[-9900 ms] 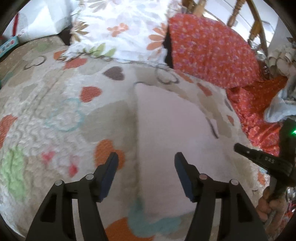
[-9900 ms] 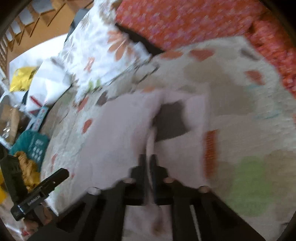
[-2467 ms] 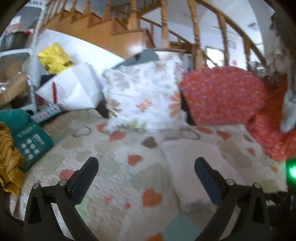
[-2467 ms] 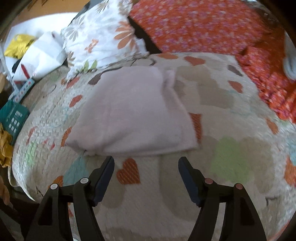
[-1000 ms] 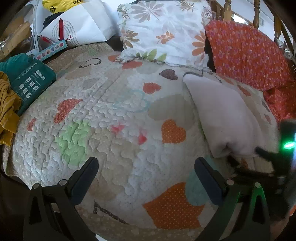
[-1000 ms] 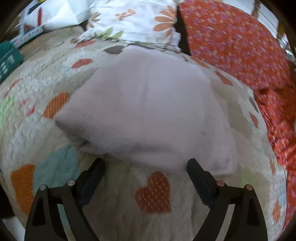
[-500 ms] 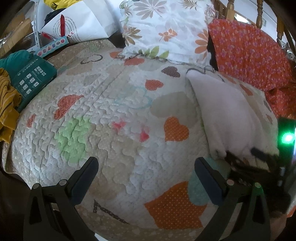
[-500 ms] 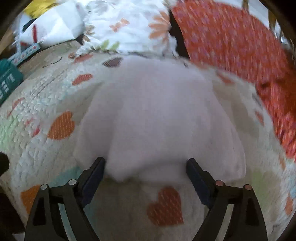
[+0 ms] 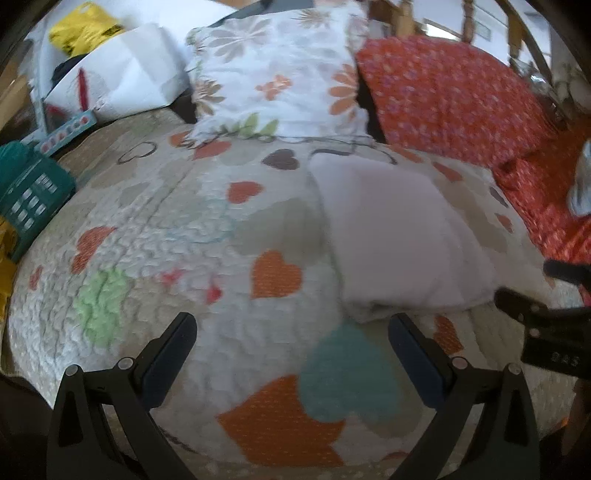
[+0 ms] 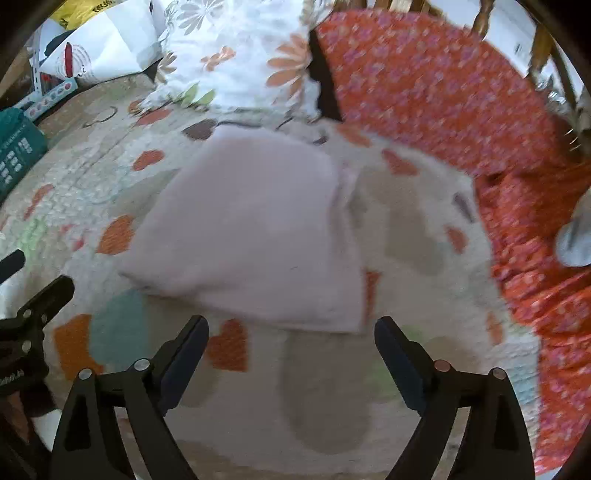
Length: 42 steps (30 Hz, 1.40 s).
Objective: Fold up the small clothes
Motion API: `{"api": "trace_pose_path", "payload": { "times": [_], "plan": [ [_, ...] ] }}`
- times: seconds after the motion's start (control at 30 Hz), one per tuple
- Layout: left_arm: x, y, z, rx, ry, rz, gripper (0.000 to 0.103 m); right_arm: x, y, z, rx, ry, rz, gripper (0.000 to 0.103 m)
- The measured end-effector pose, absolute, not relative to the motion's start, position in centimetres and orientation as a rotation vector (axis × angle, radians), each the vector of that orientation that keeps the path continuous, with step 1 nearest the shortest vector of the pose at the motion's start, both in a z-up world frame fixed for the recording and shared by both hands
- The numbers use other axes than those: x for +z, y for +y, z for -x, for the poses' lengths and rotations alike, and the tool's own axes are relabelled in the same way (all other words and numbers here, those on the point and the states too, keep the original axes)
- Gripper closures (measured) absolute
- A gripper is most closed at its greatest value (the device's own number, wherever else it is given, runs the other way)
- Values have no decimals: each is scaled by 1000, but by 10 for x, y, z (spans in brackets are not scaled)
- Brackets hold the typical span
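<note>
Now, folded pale garment (image 10: 255, 229) on heart quilt (image 9: 155, 236), left gripper (image 9: 291, 343) and right gripper (image 10: 291, 343) fingers spread, empty

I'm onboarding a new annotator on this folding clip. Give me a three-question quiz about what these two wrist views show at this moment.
1. True or false: the right gripper is clamped on the pale pink garment.
2. Which lies nearest the garment's far edge? A) the floral pillow B) the teal box C) the yellow bag
3. Fill in: the left gripper hangs over the heart-patterned ____.

Key
1. False: its jaws stand wide apart, short of the garment's near edge.
2. A
3. quilt
</note>
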State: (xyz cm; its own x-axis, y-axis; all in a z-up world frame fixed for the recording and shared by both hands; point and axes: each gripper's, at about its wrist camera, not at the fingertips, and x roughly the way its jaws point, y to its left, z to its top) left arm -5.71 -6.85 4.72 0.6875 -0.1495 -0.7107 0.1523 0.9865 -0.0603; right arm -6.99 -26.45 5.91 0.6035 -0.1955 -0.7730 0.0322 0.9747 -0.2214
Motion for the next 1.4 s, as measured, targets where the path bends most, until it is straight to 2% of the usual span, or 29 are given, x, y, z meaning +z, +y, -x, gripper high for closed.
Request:
{"api": "trace_pose_path", "payload": {
  "times": [0.1,0.2,0.37,0.87,1.4],
  "plan": [
    [42,-81,57,-182,805,-28,0,43,-276,74,-167,897,155,8],
    [37,-88,55,-194,826,-32,0,28,-282,74,-178,958,135,8],
    [31,-92,50,-187,865,-15,0,31,-281,78,-212,923,192,8],
    [28,-86,47,-205,913,33,0,17,-275,70,-204,976,191,8],
    [28,-87,48,-173,896,-4,0,17,-277,71,-211,968,186,8]
  ]
}}
